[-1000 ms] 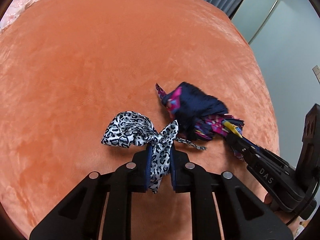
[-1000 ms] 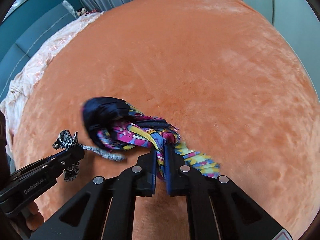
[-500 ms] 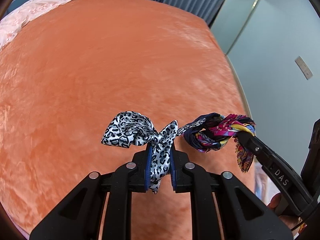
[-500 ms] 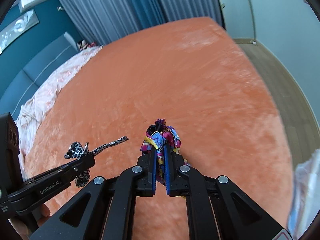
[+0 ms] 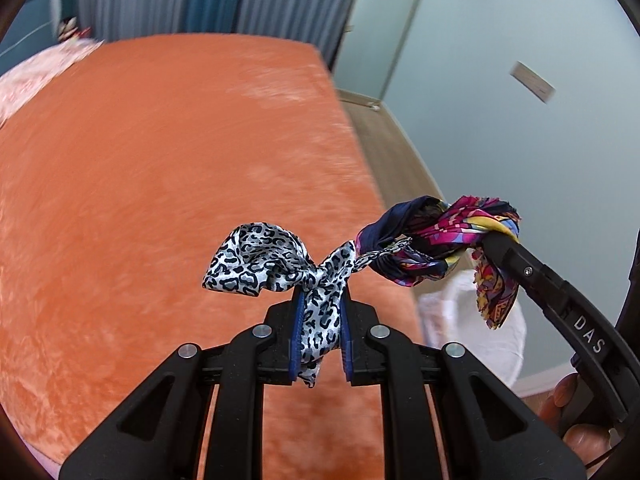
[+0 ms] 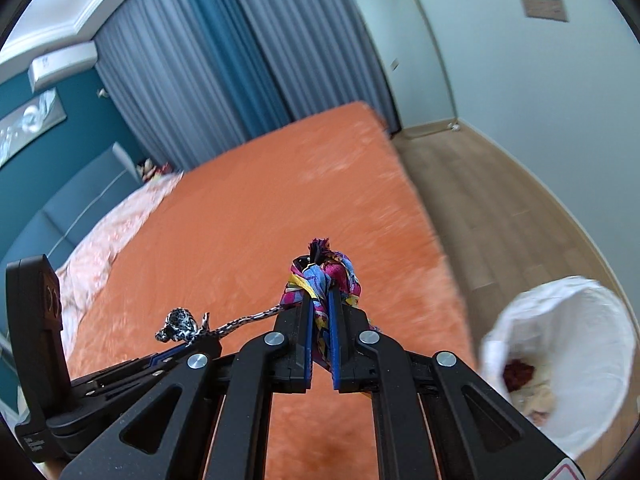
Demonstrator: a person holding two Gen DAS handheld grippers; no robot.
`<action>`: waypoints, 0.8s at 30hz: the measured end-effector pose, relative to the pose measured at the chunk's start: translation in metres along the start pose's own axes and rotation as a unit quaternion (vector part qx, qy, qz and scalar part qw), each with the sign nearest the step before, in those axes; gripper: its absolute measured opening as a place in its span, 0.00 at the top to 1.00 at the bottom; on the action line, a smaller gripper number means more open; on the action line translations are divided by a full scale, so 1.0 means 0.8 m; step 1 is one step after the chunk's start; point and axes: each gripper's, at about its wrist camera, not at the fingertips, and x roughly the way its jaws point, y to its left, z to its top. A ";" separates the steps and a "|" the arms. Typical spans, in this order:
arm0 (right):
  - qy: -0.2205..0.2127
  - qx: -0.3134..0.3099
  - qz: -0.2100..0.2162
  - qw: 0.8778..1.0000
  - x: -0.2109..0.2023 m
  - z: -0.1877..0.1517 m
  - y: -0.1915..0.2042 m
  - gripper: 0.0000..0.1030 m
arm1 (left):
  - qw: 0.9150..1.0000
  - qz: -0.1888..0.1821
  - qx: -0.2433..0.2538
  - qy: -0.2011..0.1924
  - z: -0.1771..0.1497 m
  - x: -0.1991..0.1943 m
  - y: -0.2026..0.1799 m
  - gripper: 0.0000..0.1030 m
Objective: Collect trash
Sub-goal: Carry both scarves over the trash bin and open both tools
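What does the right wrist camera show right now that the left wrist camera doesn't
Only the right wrist view shows the inside of the white-lined bin on the wood floor beside the bed, with some trash already in it, plus the air conditioner on the wall. Only the left wrist view shows the leopard-print cloth spread out. Both show the orange bed cover, the left gripper shut on the leopard-print cloth and the right gripper shut on the multicoloured cloth, with the two cloths joined.

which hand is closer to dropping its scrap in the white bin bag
Right, probably. The right gripper, shut on the colourful scrap, has the open white bin bag just to its right on the floor. The left gripper, holding the leopard-print scrap, sits farther from it.
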 end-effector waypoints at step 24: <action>-0.079 0.121 -0.095 0.985 -0.148 -0.024 -0.205 0.94 | 0.980 -0.094 0.168 0.050 -0.047 0.047 -0.281 0.84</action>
